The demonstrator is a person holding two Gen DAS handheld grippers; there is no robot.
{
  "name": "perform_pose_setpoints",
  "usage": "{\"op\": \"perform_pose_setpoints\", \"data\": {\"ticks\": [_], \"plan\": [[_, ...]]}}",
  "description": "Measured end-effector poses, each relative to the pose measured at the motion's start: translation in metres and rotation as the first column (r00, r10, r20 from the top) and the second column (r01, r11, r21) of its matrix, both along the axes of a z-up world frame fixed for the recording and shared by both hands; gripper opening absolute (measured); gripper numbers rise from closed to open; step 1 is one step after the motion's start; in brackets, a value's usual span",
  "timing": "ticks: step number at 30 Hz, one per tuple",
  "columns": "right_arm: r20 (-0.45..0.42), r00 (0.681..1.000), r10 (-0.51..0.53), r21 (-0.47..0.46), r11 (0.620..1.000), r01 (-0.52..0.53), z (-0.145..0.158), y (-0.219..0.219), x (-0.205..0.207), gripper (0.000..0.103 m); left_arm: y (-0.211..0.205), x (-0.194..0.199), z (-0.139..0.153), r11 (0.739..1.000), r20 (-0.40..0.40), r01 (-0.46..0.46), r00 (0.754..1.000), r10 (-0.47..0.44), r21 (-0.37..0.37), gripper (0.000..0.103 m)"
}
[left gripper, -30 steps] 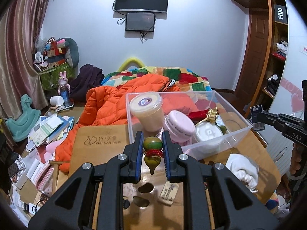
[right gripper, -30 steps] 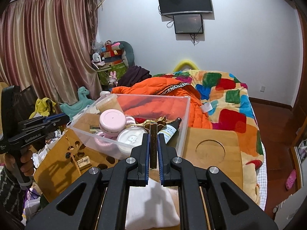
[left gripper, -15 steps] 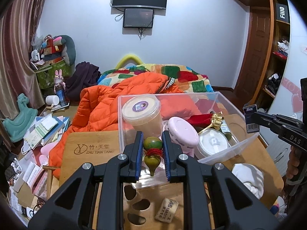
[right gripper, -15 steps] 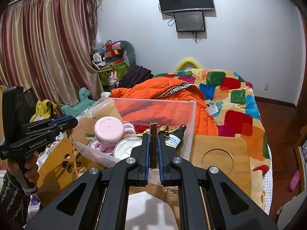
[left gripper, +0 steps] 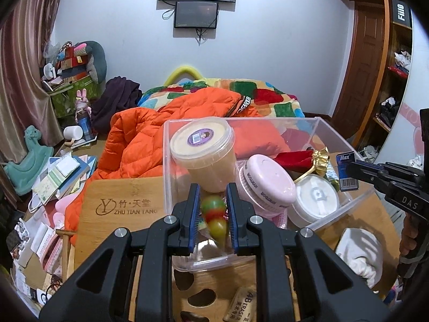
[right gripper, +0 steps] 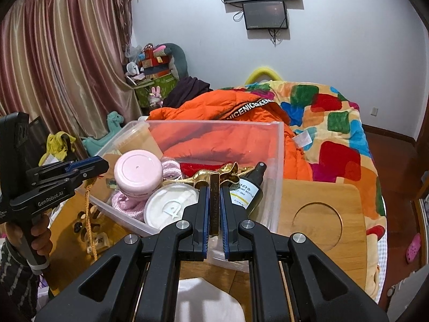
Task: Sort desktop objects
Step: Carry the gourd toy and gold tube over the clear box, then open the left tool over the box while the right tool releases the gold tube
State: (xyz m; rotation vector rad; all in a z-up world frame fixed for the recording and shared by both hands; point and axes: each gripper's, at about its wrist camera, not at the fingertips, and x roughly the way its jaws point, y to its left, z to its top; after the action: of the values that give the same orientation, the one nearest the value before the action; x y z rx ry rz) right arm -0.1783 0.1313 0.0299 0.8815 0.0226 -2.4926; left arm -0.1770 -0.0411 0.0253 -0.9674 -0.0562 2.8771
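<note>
The left tongs (left gripper: pixel 213 218) are over the near corner of the clear bin (left gripper: pixel 316 119), with a small green-and-red gourd toy (left gripper: pixel 213 216) between the pads; the toy looks blurred and tilted and the pads seem slightly apart from it, so I cannot tell whether it is gripped or just let go. Ahead of these tongs in the bin sit a tub (left gripper: pixel 202 150), a pink jar (left gripper: pixel 265 182) and a white compact (left gripper: pixel 316 198). The right tongs (right gripper: pixel 213 212) are clamped on a thin dark blade box (right gripper: pixel 213 204), held on edge over the bin's near wall, just beside a dark bottle (right gripper: pixel 248 190) to their right. The step in hand appears to be dropping both items into the bin. Next, each pair of tongs needs to be clearly inside the rim, then spread so the item falls into a gap between the jars, not onto the worktop (right gripper: pixel 319 214). An eraser (left gripper: pixel 240 306) and a white cloth (left gripper: pixel 359 252) remain on the worktop near the left tongs.
</note>
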Motion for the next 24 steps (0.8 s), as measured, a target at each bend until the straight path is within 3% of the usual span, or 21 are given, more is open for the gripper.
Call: {"op": "perform_pose_setpoints", "data": {"ticks": [13,22,24], "plan": [[-0.004,1.0,0.008,0.039,0.999,-0.008,-0.006,-0.006,0.007,0.009,-0.002,0.008,0.004,1.0,-0.004,0.002,1.0,-0.001,0.018,0.024],[-0.011,1.0,-0.013,0.031,0.999,0.013,0.001,0.002,0.023,0.023,-0.01,0.024,0.021,1.0,-0.049,-0.013,0.999,0.014,0.023,0.027],[-0.016,1.0,-0.018,0.028,0.999,0.019,0.005,0.004,0.028,0.031,-0.013,0.029,0.025,0.999,-0.058,-0.02,0.998,0.021,0.027,0.029]]}}
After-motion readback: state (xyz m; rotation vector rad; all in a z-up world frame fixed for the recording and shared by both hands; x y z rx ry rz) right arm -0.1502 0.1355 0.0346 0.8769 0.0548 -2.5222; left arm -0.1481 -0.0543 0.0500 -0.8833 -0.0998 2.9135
